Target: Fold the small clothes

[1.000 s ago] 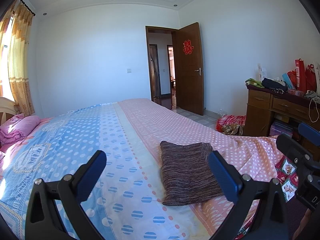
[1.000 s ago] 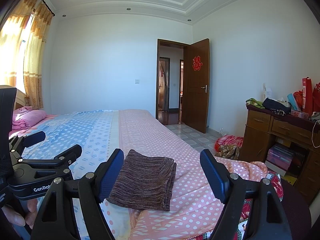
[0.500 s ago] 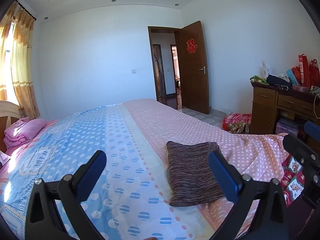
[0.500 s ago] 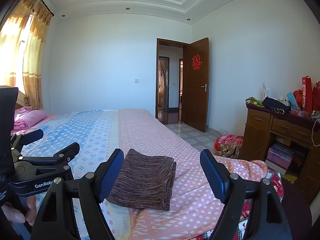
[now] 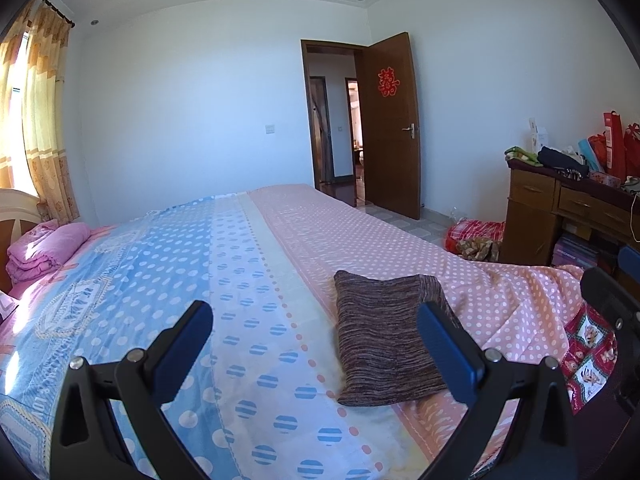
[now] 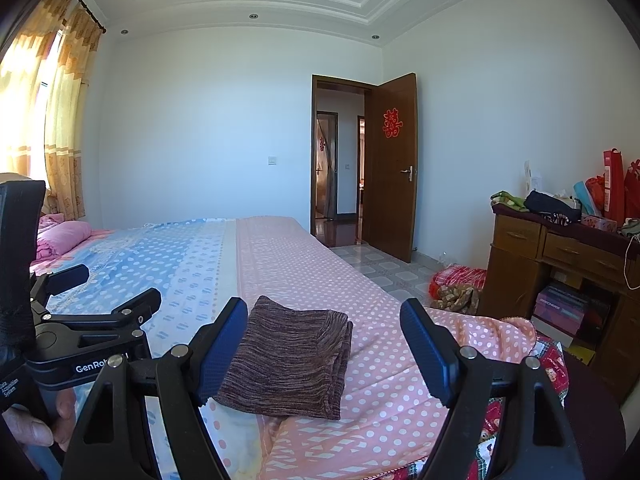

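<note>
The right gripper (image 6: pixel 322 344) is standing with its jaws spread wide and is gripping nothing; its blue pads (image 6: pixel 426 350) are framing the cloth without touching it. The left gripper (image 5: pixel 316 352) is likewise gaping wide and carrying nothing, and in the right wrist view it is showing at the left with the person's fingers (image 6: pixel 44 420) wrapping its handle. Both tools are hanging above the near edge of the bed (image 5: pixel 248 264), clear of the fabric.

The folded brown knit garment (image 6: pixel 292 354) is lying flat on the pink dotted half of the bedspread, close to the near edge and just beside the pale strip that is running down the middle of the bed. Its layers are looking stacked and squared, so the fold is probably finished or nearly so.

The risks are coming from the cloth itself. A pad dipping in could be snagging the loose knit or catching only the top layer, and a lift would then be peeling the stack open. A pinch could also be gathering the bedspread underneath and dragging the garment askew. Being so near the edge, a careless nudge could be sliding it towards the floor.
</note>
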A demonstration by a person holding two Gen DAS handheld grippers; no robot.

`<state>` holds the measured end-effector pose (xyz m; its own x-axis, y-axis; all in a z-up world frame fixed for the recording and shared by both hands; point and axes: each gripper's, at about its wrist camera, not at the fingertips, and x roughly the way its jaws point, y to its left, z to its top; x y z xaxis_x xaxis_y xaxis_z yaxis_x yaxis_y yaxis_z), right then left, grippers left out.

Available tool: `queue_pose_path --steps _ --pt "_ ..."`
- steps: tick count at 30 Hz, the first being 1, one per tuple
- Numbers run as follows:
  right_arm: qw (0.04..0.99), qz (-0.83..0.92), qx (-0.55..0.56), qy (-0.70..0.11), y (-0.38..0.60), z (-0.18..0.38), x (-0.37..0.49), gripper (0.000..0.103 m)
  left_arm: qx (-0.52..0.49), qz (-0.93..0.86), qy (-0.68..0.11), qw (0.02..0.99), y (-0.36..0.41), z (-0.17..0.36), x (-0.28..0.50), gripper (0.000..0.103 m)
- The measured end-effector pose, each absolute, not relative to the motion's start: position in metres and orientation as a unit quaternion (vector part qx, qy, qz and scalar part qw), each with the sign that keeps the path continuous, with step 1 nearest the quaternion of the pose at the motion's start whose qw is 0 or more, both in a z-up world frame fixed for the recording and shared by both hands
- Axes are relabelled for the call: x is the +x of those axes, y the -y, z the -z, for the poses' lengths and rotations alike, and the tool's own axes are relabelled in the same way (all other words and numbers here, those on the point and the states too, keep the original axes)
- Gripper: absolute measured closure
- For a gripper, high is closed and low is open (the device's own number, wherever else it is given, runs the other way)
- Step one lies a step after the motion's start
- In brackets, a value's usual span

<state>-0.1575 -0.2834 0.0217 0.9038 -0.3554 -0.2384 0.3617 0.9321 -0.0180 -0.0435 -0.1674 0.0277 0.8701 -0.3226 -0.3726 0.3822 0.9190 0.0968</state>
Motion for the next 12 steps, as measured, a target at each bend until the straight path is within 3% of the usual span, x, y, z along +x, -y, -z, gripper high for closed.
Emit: queue_pose_path --steps 12 --pt "0.975 0.184 0.019 -0.124 0.284 -0.0205 -0.1567 0.024 0.085 0.187 -0.174 0.963 0.1652 -0.0266 -0.0422 0.0"
